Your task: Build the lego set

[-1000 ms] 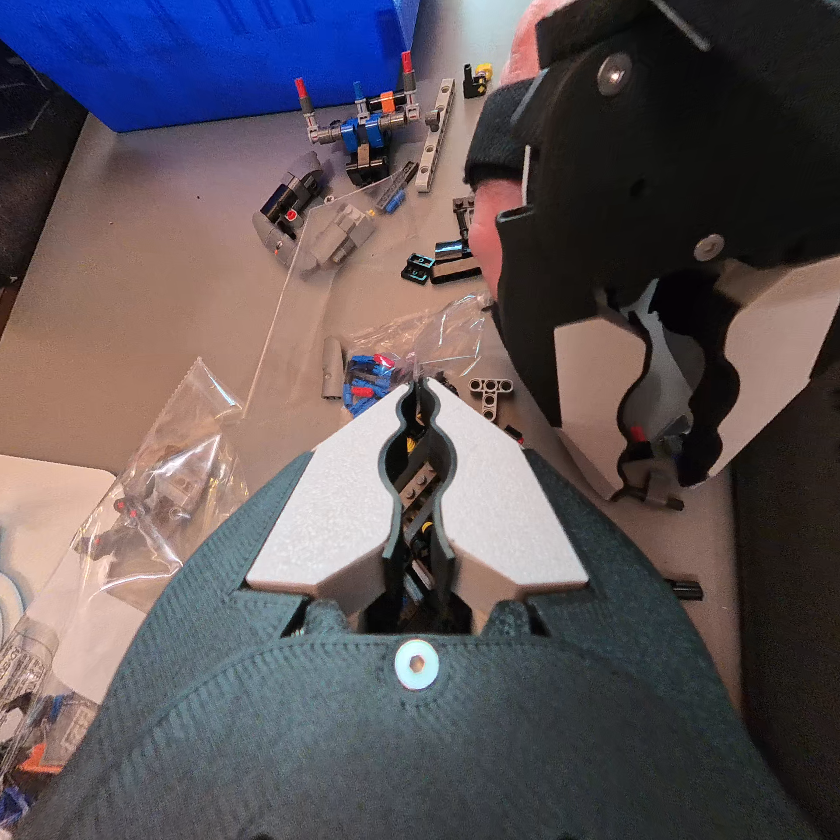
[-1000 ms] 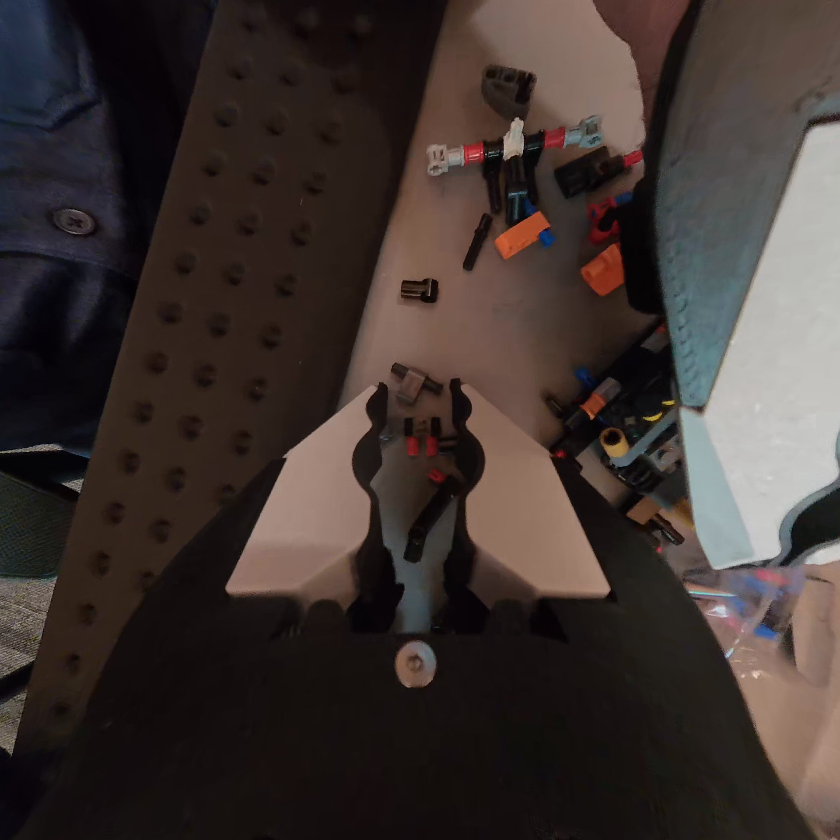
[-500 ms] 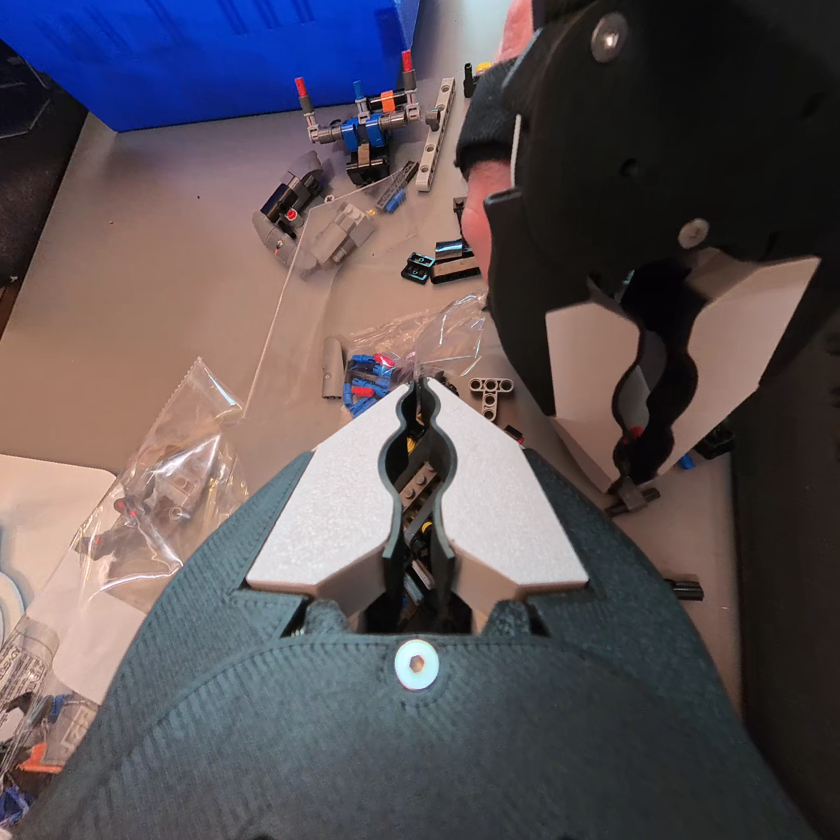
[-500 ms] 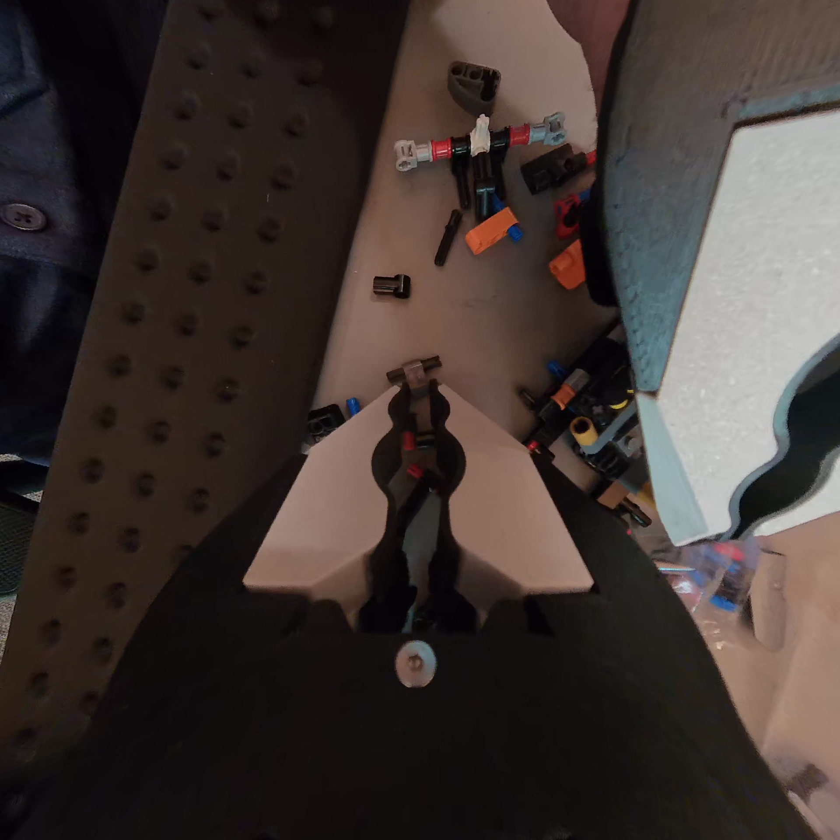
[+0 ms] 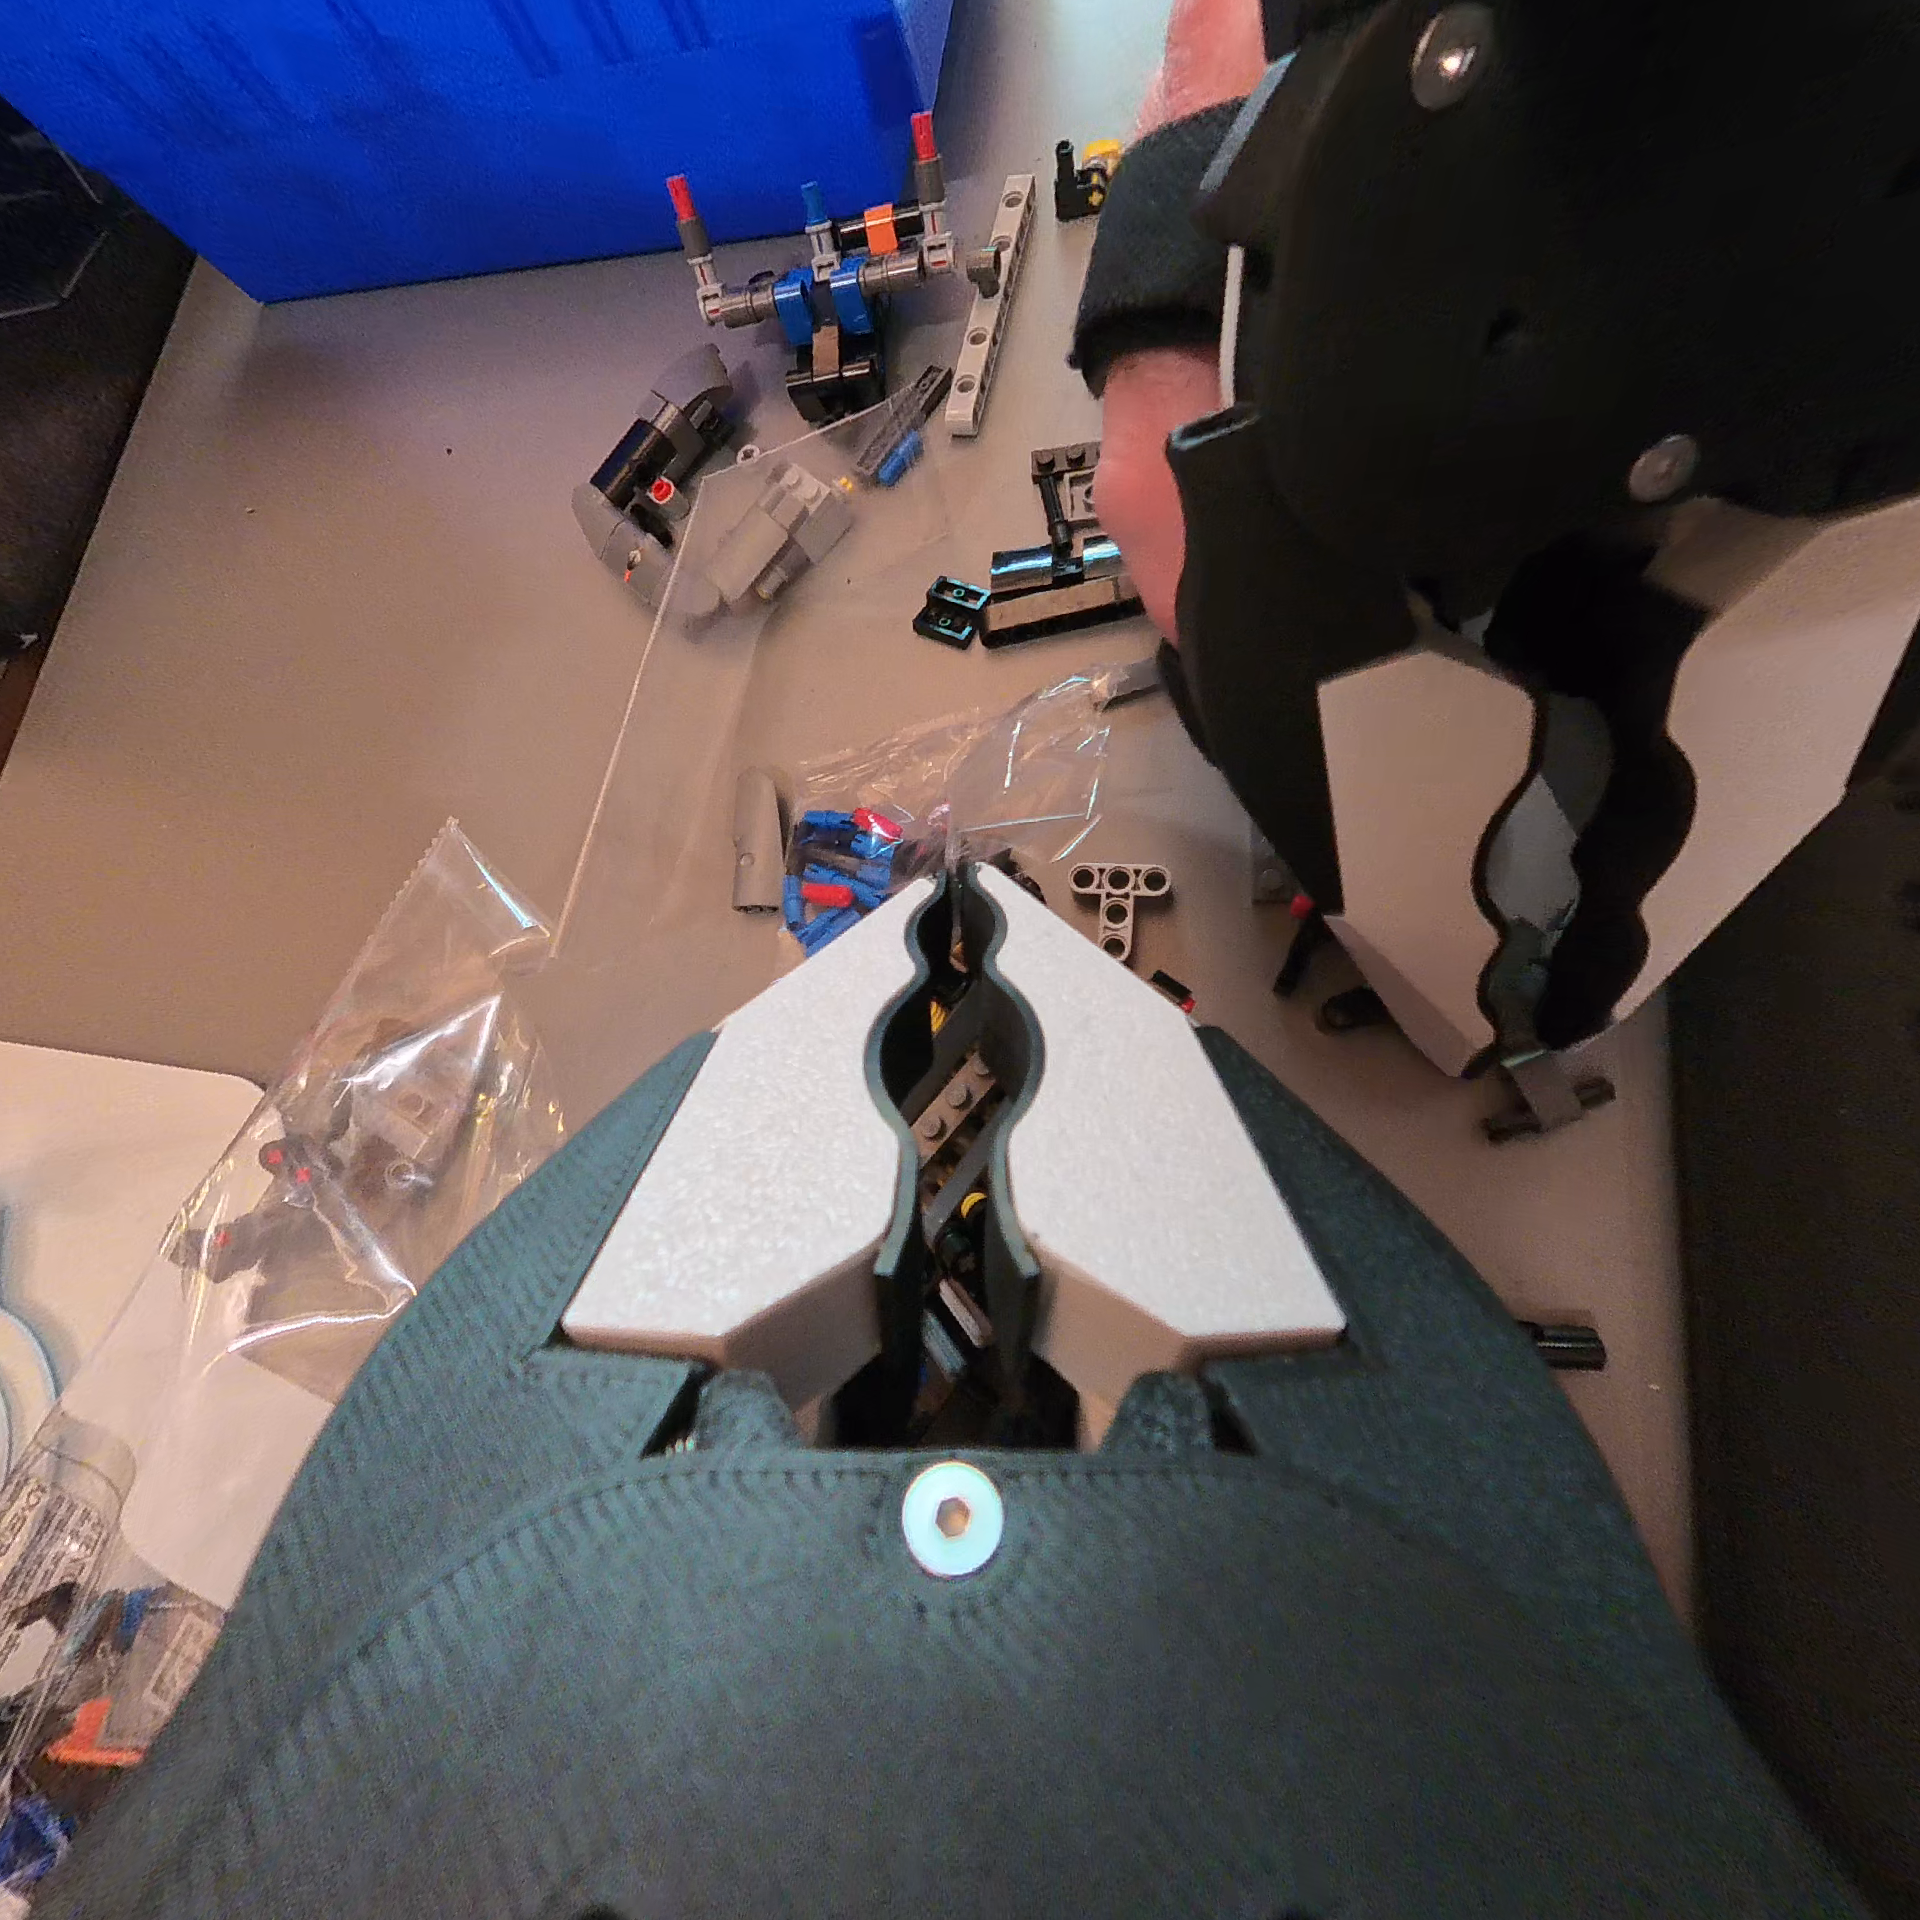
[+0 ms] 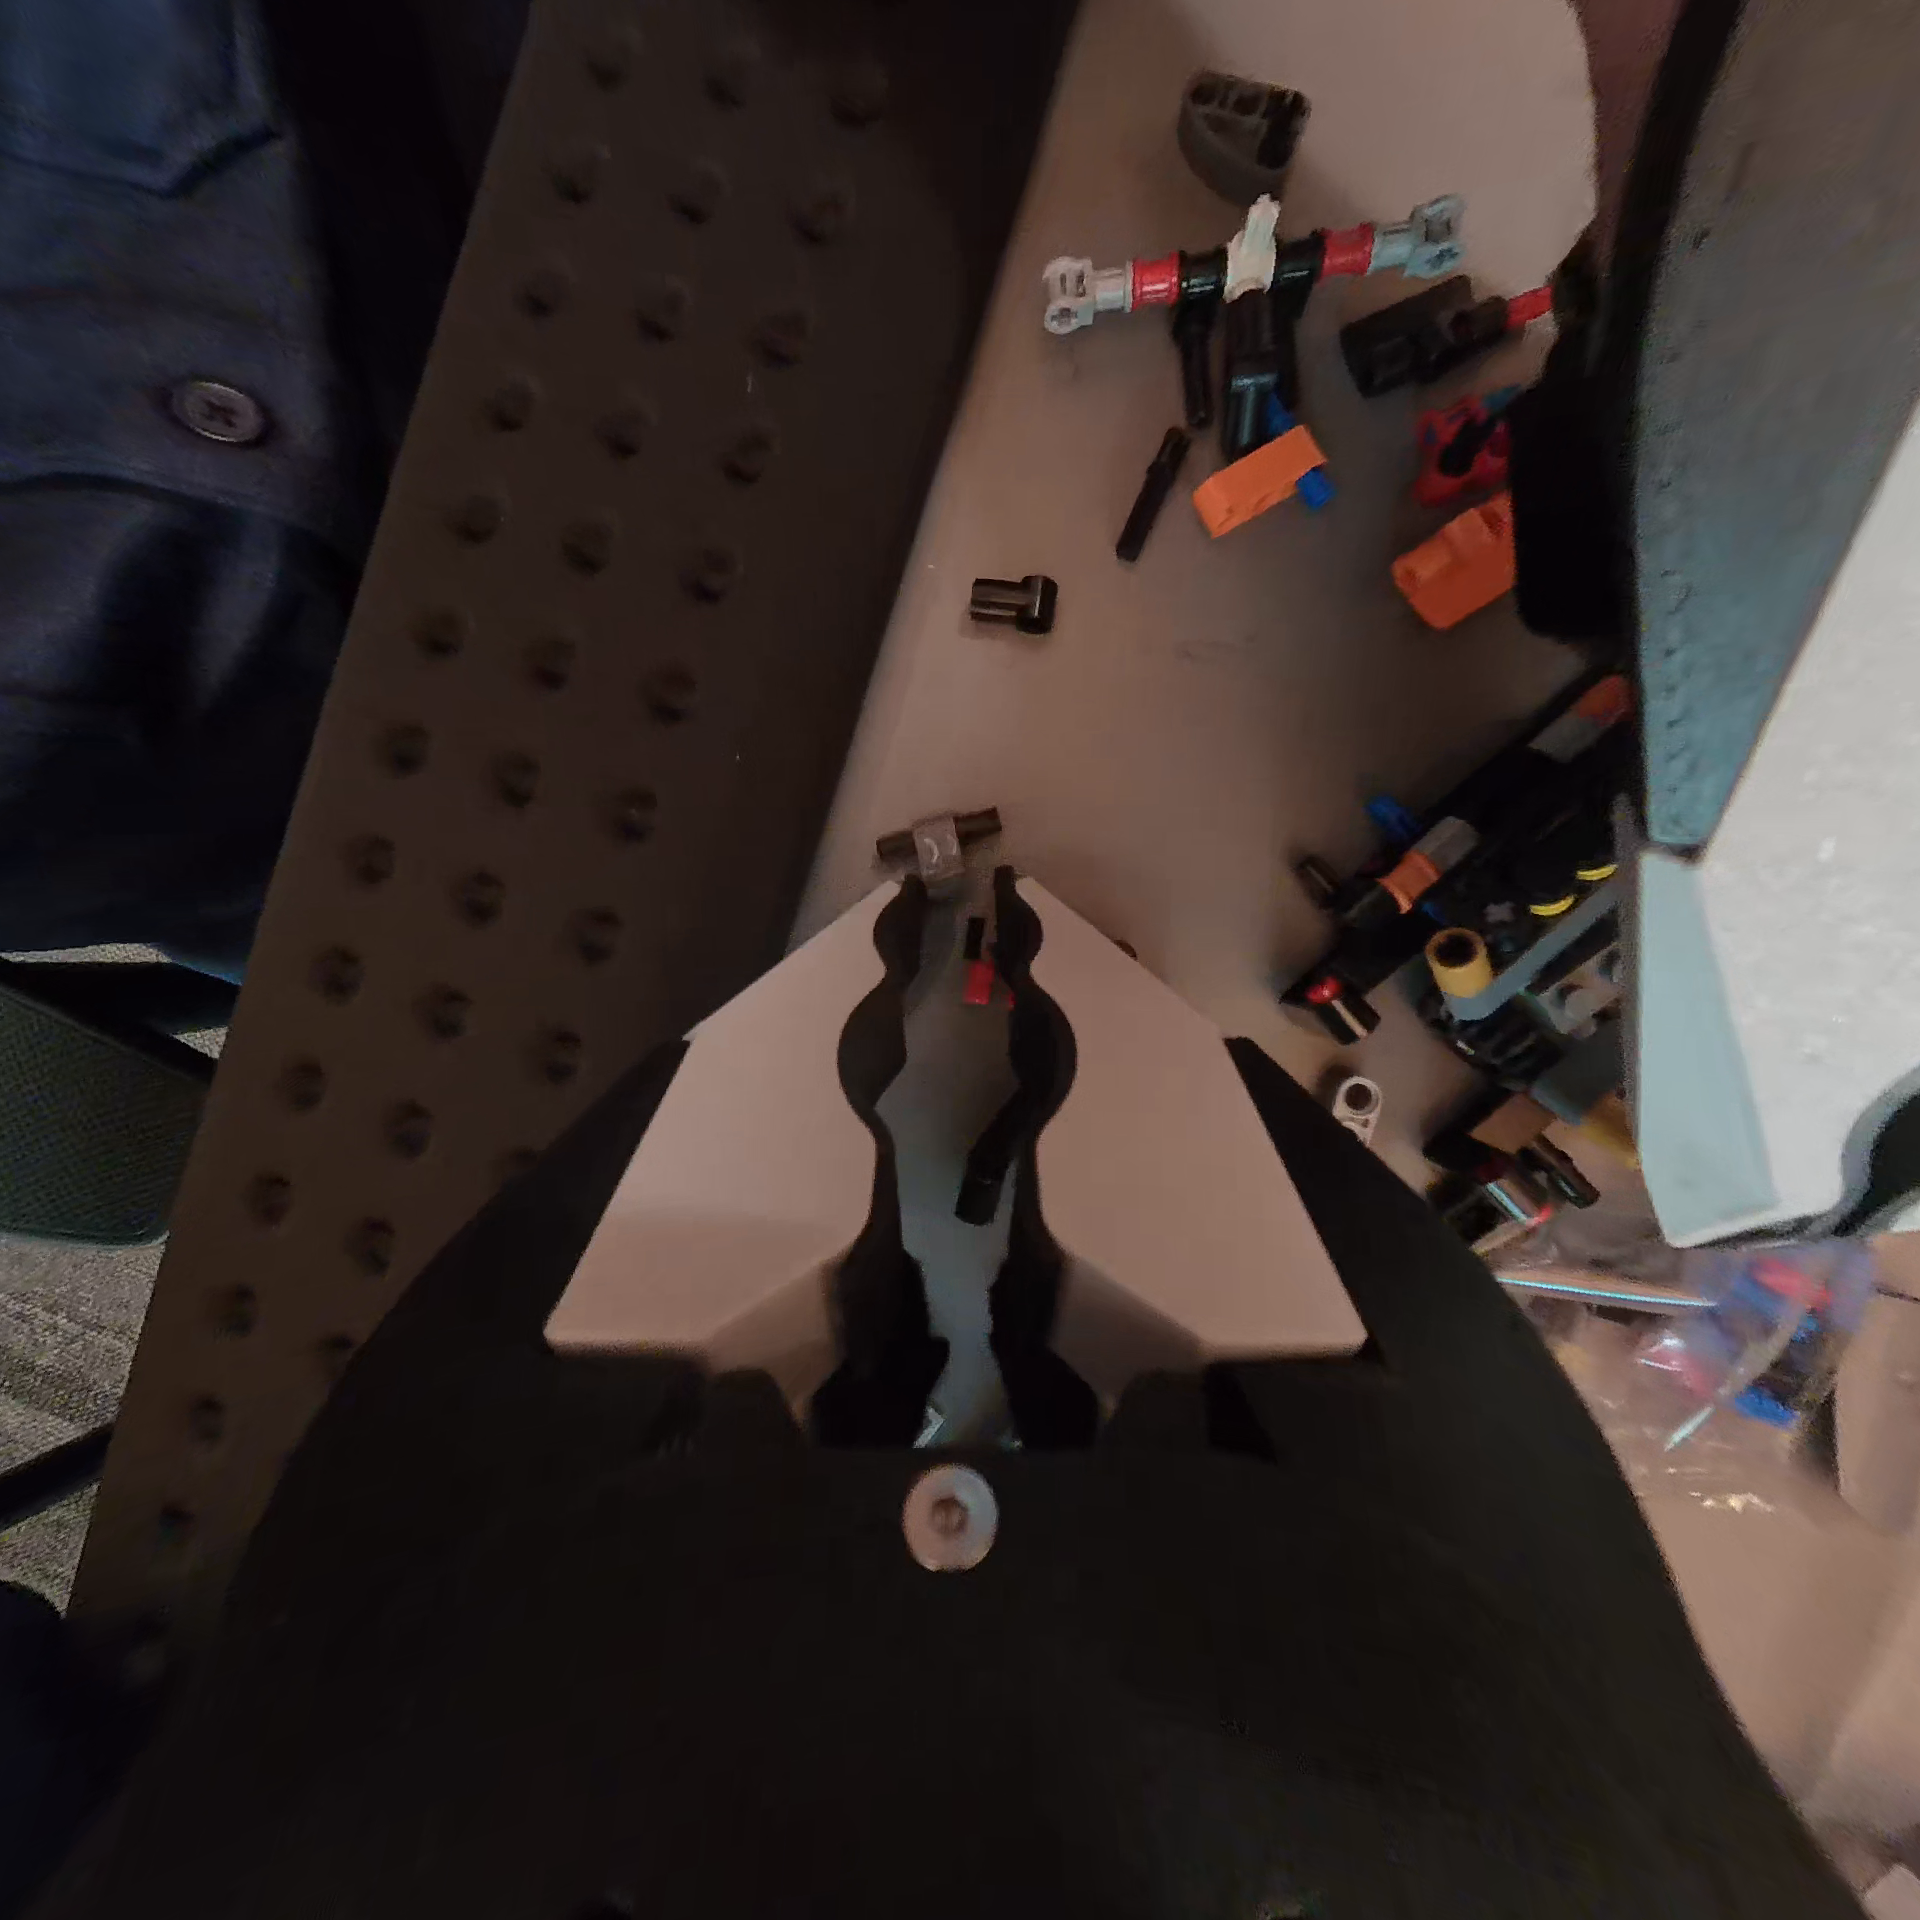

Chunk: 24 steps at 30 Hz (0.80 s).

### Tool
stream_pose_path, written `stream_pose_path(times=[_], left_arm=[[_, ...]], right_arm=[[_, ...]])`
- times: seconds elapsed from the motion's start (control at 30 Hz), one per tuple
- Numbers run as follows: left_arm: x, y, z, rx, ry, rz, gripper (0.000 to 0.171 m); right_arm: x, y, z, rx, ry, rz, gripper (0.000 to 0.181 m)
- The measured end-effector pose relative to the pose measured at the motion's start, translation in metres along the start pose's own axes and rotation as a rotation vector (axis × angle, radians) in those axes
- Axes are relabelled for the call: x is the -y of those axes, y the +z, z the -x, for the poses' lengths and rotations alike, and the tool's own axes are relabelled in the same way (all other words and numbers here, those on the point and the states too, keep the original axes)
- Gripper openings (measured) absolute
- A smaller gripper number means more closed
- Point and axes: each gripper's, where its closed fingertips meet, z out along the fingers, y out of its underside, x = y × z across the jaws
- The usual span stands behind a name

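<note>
My left gripper (image 5: pixel 961 883) is shut on a black and grey lego assembly (image 5: pixel 956 1101) with yellow bits, held between its grey fingers. The assembly also shows in the right wrist view (image 6: pixel 1455 935) beneath the left gripper (image 6: pixel 1766 727). My right gripper (image 6: pixel 951 883) is shut on a small grey connector with a black pin through it (image 6: pixel 938 840), gripped at the very fingertips, close to the table. In the left wrist view the black right gripper (image 5: pixel 1527 1049) sits to the right of the left one, with the connector (image 5: pixel 1548 1096) at its tips.
A blue bin (image 5: pixel 468 125) stands at the back. Built sub-assemblies (image 5: pixel 821 291), loose parts and plastic bags (image 5: pixel 364 1143) lie on the grey table (image 5: pixel 312 675). A dark studded mat (image 6: pixel 571 623) runs along the table's edge. An axle assembly (image 6: pixel 1247 270) and orange pieces (image 6: pixel 1257 483) lie ahead of the right gripper. The left gripper's tips are roughly 12 cm from the right gripper's.
The right gripper was open around the grey connector, then shut on it; it has shifted slightly with the piece held. The left gripper has stayed shut and still.
</note>
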Motion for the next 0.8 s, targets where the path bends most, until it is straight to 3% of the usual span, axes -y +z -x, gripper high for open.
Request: stream_pose_path(times=[0.6, 0.8], left_arm=[[-0.002, 0.001, -0.001, -0.002, 0.005, 0.009, 0.000], [-0.002, 0.002, -0.001, -0.003, 0.003, 0.011, 0.000]], right_arm=[[-0.003, -0.002, -0.004, -0.005, 0.038, -0.001, 0.017], [-0.006, -0.005, -0.010, -0.037, 0.033, 0.015, 0.000]])
